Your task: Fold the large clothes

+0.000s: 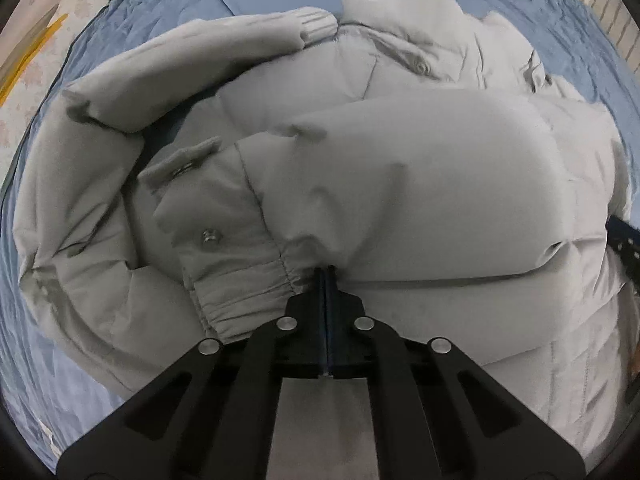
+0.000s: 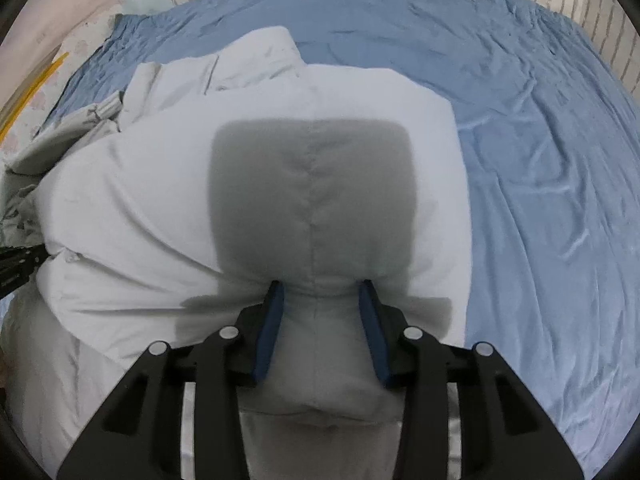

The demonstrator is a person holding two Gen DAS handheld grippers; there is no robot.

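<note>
The right tongs (image 2: 320, 292) are standing with their blue-padded fingers (image 2: 272, 328) spread apart, a thick puffed roll of the pale grey jacket (image 2: 160, 200) bulging between them and touching both pads. The jacket is lying bunched and partly folded on the bed's wrinkled blue sheet (image 2: 540, 160), its collar end pointing away toward the far left. A square dark shadow is falling across the padding just ahead of the fingers. The left tongs (image 2: 20, 266) are poking in at the left edge against the jacket.
</note>
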